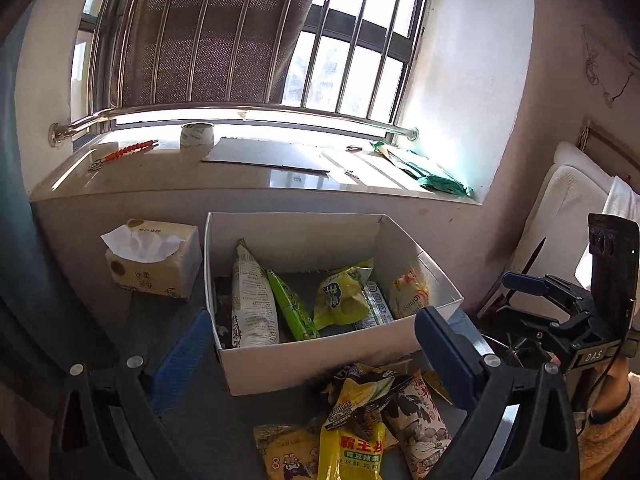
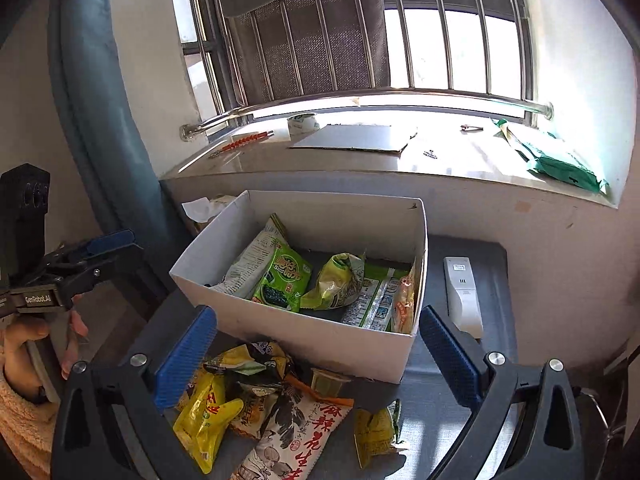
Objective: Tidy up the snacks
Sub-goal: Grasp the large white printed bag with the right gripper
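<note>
- Below the barred window, on a dark grey table top (image 2: 492,264), I see a white cardboard box (image 1: 320,364) standing against the wall under the sill.
- Inside the box lie several snack packets: a tall white one (image 1: 252,300) leaning at the left, a green seaweed packet (image 2: 282,280), a crumpled yellow-green bag (image 1: 340,296), and an orange-and-white one (image 1: 408,292) against the right wall. Their lower ends are hidden behind the near wall of the box.
- In front of the box lies a loose pile of snacks (image 2: 256,400); the bottom edge of both views cuts it off, and the packets overlap so much that I cannot count them.
- My left gripper (image 1: 316,356) has its blue pads spread wide with nothing between them; it hangs over the gap between the box and the pile.
- My right gripper (image 2: 316,356) is likewise spread wide and empty, over the same pile.
- A tissue pack (image 1: 156,260) stands just left of the box; from the right wrist only its white tissue peeks out.
- A white remote (image 2: 462,292) lies right of the box.
- Glare washes out the windowsill (image 1: 160,180).
</note>
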Demonstrator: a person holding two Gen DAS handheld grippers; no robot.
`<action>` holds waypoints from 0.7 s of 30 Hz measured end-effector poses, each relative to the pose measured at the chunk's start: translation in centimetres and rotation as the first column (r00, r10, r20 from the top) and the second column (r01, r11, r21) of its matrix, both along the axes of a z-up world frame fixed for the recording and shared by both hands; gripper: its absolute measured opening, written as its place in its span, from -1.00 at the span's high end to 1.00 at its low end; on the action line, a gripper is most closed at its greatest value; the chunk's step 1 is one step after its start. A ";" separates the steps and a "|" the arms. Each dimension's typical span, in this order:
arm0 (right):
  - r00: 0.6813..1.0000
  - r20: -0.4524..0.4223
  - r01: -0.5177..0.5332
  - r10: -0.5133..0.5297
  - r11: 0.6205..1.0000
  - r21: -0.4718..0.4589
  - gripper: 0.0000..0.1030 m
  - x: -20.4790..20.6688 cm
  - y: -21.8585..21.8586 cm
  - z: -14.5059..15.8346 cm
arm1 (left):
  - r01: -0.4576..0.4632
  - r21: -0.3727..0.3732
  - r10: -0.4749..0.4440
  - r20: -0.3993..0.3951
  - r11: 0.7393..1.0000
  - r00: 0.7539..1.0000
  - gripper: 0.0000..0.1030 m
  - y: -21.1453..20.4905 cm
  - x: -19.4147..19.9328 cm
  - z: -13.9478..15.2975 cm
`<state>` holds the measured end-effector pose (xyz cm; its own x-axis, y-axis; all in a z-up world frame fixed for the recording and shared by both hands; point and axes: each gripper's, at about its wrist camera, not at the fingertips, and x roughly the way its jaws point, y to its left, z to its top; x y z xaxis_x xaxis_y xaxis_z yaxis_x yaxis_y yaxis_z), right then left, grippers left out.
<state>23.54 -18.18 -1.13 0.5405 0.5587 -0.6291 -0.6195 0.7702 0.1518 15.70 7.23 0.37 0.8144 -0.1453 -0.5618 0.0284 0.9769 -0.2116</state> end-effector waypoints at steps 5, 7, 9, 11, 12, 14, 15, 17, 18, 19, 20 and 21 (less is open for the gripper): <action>1.000 -0.012 0.029 -0.029 0.999 0.022 -1.00 -6.3 -2.6 -3.2 | 0.026 -0.012 -0.026 -0.005 1.000 1.000 -1.00 -1.5 -5.9 -2.6; 0.998 -0.053 0.045 -0.042 0.998 0.043 -1.00 -8.3 -3.5 -5.2 | 0.026 -0.019 -0.027 -0.020 0.999 0.999 -1.00 -2.3 -7.7 -4.3; 0.991 -0.110 0.084 -0.077 0.995 0.056 -1.00 -10.2 -4.4 -7.5 | 0.016 -0.045 -0.017 -0.041 0.999 0.999 -1.00 -2.9 -9.1 -6.1; 0.983 -0.165 0.095 -0.084 0.994 0.060 -1.00 -11.7 -4.8 -9.7 | 0.010 -0.074 -0.015 -0.070 0.997 0.997 -1.00 -3.6 -10.1 -7.9; 0.978 -0.191 0.091 -0.082 0.995 0.038 -1.00 -12.3 -4.7 -10.8 | 0.007 -0.081 -0.014 -0.082 0.997 0.997 -1.00 -4.0 -10.5 -8.6; 0.969 -0.231 0.091 -0.091 0.996 -0.009 -1.00 -12.8 -4.5 -12.2 | 0.004 -0.082 -0.013 -0.108 0.997 0.994 -1.00 -4.5 -10.9 -9.7; 0.967 -0.236 0.090 -0.091 0.996 -0.017 -1.00 -12.9 -4.5 -12.5 | 0.009 -0.080 -0.018 -0.112 0.997 0.994 -1.00 -4.6 -11.1 -10.0; 0.968 -0.231 0.101 -0.101 0.995 -0.010 -1.00 -12.6 -4.4 -12.5 | 0.012 -0.076 -0.020 -0.115 0.997 0.993 -1.00 -4.7 -11.3 -10.3; 0.968 -0.231 0.103 -0.101 0.995 -0.003 -1.00 -12.3 -4.3 -12.4 | 0.005 -0.079 -0.014 -0.116 0.997 0.993 -1.00 -4.6 -11.4 -10.3; 0.967 -0.233 0.104 -0.102 0.995 -0.001 -1.00 -12.0 -3.9 -12.5 | 0.006 -0.086 -0.016 -0.118 0.996 0.993 -1.00 -4.4 -11.3 -10.4; 0.966 -0.237 0.102 -0.102 0.995 -0.009 -1.00 -11.4 -3.5 -12.5 | 0.006 -0.090 -0.017 -0.120 0.996 0.993 -1.00 -4.3 -11.4 -10.5; 0.965 -0.238 0.106 -0.108 0.994 -0.020 -1.00 -10.9 -3.1 -12.6 | 0.003 -0.087 -0.014 -0.121 0.996 0.993 -1.00 -4.2 -11.4 -10.5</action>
<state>12.69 -21.24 -13.69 0.4305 0.5011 -0.7507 -0.4799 0.8315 0.2798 4.33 3.00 -10.17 0.7394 -0.2047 -0.6414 0.0056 0.9545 -0.2981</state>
